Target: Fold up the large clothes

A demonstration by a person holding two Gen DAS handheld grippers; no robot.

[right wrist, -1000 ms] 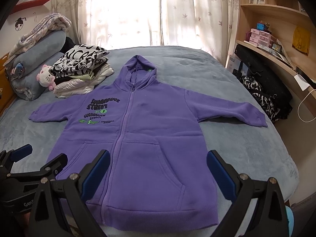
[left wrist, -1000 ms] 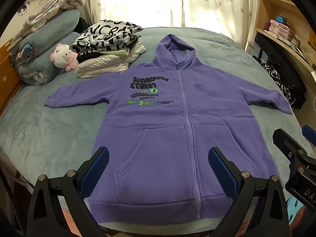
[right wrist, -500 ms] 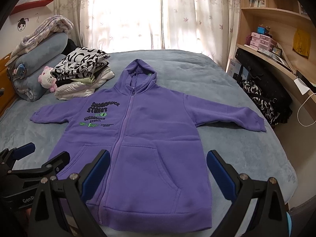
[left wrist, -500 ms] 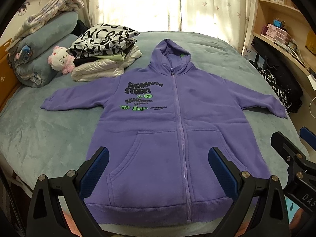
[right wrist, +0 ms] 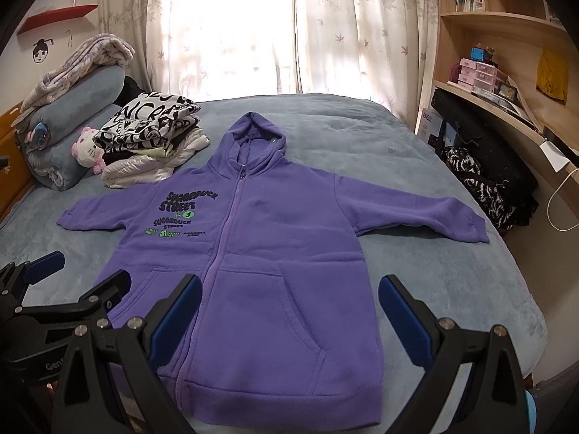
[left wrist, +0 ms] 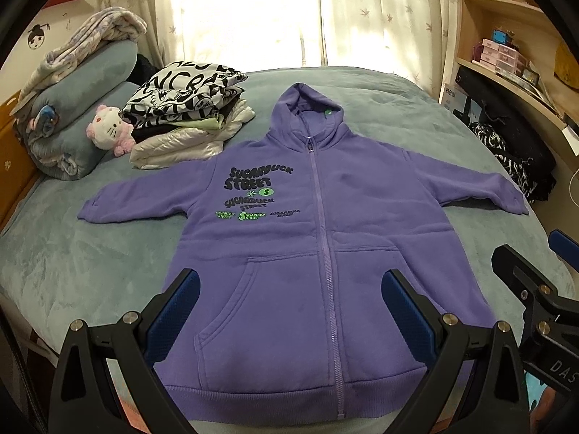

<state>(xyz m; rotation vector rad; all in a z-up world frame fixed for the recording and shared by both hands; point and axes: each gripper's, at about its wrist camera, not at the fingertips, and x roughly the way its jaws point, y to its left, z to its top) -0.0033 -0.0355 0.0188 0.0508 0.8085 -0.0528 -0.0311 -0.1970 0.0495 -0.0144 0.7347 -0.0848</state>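
A purple zip hoodie [left wrist: 325,238] lies flat and face up on the grey-blue bed [left wrist: 90,253], hood toward the window, both sleeves spread out to the sides, zipper closed. Its chest print reads "SUGARDUCK STREET" in dark letters, repeated smaller below, with green "S" badges among the lines.

The left gripper [left wrist: 289,307] hovers above the hoodie's hem with its jaws spread wide, nothing between the blue pads [left wrist: 173,311]. The right gripper [right wrist: 289,307] hovers likewise over the hem's other side, jaws released and empty. Each gripper shows at the edge of the other's view.

Beside the hoodie's printed-side sleeve sits a stack of folded clothes [left wrist: 184,119], the top one black and white with large lettering that cannot be read whole. A white and pink plush toy [left wrist: 106,132] leans against it, next to rolled blankets [left wrist: 79,108]. On the wooden shelf [right wrist: 506,108], small pink drawer boxes [right wrist: 477,72] stand in a stack; their contents are not visible.
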